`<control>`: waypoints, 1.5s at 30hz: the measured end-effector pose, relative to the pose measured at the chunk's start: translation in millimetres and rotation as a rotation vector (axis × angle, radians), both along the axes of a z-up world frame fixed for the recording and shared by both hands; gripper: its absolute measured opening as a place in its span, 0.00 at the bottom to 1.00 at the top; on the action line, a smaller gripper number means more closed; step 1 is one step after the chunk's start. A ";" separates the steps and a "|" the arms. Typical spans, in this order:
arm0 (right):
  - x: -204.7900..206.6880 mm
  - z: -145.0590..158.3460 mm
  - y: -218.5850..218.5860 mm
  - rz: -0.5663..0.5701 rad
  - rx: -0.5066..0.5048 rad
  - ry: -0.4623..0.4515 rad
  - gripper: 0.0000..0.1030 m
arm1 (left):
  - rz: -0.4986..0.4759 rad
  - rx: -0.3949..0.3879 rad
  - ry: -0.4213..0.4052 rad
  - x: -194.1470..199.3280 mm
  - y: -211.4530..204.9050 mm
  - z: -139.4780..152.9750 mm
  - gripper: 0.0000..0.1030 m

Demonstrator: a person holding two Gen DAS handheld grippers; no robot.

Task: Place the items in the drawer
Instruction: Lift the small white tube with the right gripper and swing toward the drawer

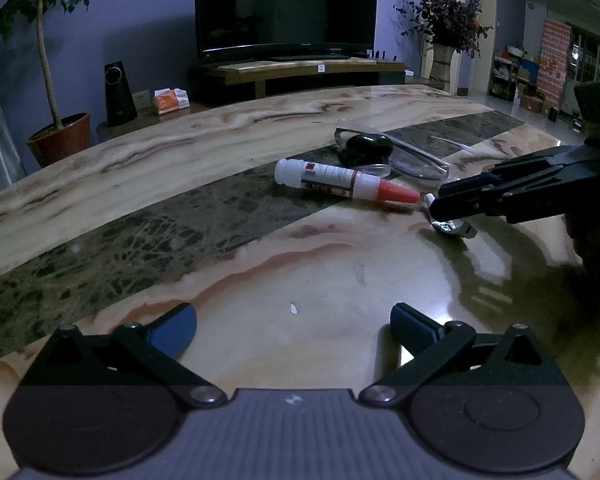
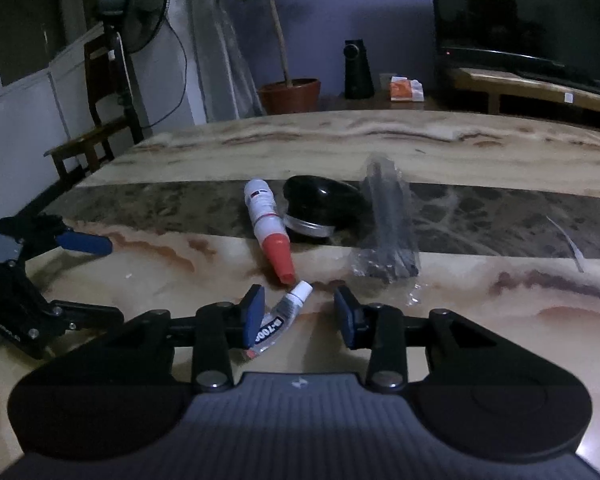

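no drawer in either view, so early in the task by the look of it: picking step in hand. right gripper (image 2: 299, 314) apart, straddling small glue tube (image 2: 278, 326) on near side of marble table (image 2: 500, 332); left pad touching or just beside it, right pad clear. left gripper (image 1: 292, 330) wide apart, empty. red-capped bottle (image 2: 269, 227), black case (image 2: 320, 204), clear bag (image 2: 388, 224) farther off. next: close squarely on tube, then lift.

Pretty dim and bluish in both views, with grainy noise all over. Glare patches on the glossy marble table (image 1: 476, 264) near the right side, plus soft shadows under the right gripper (image 1: 440, 204). Heavy fisheye bending at the edges, dark vignetted corners, slightly soft background.
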State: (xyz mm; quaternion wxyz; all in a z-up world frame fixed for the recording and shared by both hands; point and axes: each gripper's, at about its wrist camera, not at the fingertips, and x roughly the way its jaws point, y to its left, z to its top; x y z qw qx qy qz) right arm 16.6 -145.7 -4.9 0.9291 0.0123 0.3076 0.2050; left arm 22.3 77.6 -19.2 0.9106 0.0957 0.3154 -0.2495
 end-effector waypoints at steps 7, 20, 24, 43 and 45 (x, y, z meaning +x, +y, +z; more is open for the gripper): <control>-5.8 1.0 27.3 0.090 -0.185 -0.045 0.20 | 0.000 0.000 0.000 -0.1 0.0 0.0 1.00; -19.6 -0.6 47.4 0.129 -0.318 -0.142 0.16 | 0.000 0.000 0.000 0.0 0.1 0.0 1.00; -27.1 8.3 39.5 0.115 -0.266 -0.160 0.16 | 0.000 0.000 0.000 -0.1 0.1 0.0 1.00; -210.2 24.4 -58.7 0.090 -0.040 -0.106 0.16 | 0.000 0.000 0.000 -0.1 0.0 0.0 1.00; -226.5 14.1 -61.2 0.110 -0.040 -0.076 0.16 | 0.000 0.000 0.000 -0.1 0.0 0.0 1.00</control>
